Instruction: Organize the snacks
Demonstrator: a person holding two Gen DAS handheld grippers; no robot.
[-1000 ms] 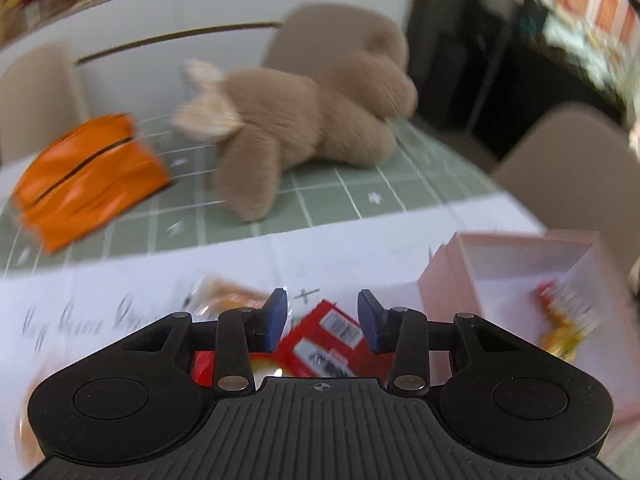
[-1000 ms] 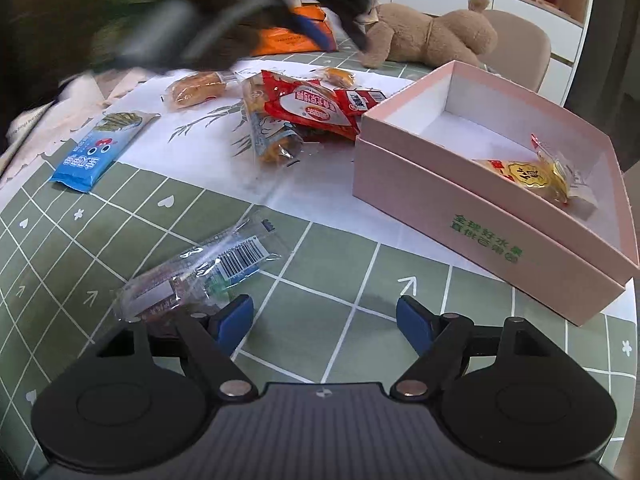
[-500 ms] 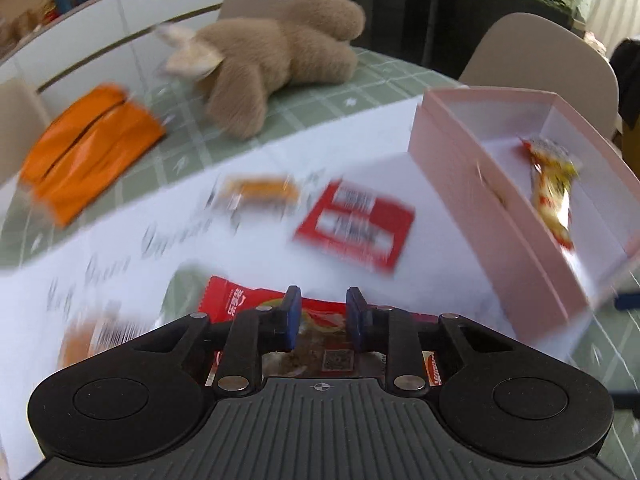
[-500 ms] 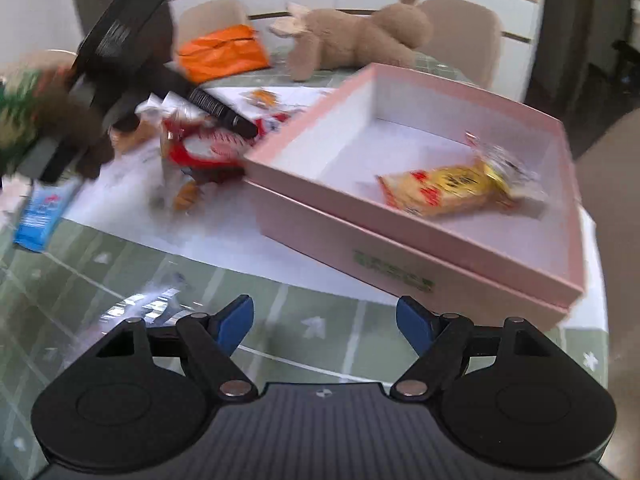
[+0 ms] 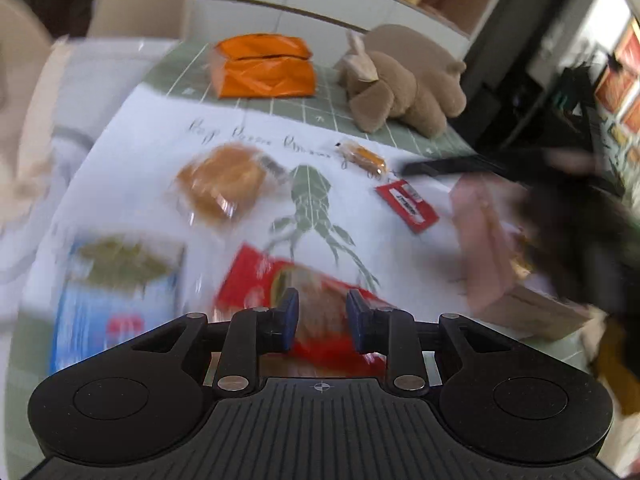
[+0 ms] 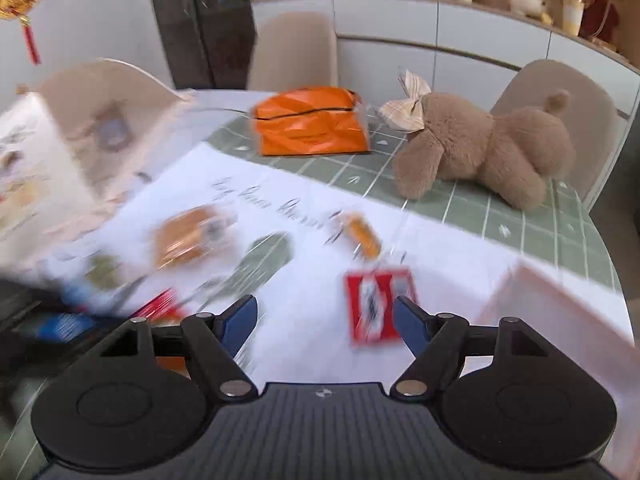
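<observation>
**A:** Left wrist view first, from the left side. What do you see?

**B:** On the bench (image 5: 168,68) lies a blue packet (image 5: 116,292), then a round orange-brown snack (image 5: 222,188) in clear wrap. In the middle, the left gripper (image 5: 322,316) is narrowed around a red snack bag (image 5: 304,280). The bag sits between its blue pads (image 5: 289,312), and they seem to pinch it, though the blur makes me less sure. Further right are a small orange candy (image 5: 364,156), a small red packet (image 5: 408,202) and then the pink box (image 5: 492,248), very smeared.

**A:** And the right wrist view?

**B:** The right gripper (image 6: 325,320) is spread wide and its jaws are closing a little. Nothing is between them; the small red packet (image 6: 376,304) lies on the white cloth (image 6: 440,256) beyond them, nearer to the right finger. The pink box corner (image 6: 560,304) is at the right edge. Behind stand an orange pouch (image 6: 312,120) and a plush dog (image 6: 476,148).

**A:** What could go wrong?

**B:** I think the red bag is held only by one edge, so a fast swing toward the box may let it slip out. Both grippers are also near each other, so they may collide above the box. The right gripper may push the flat packet along the cloth instead of catching it.
</observation>
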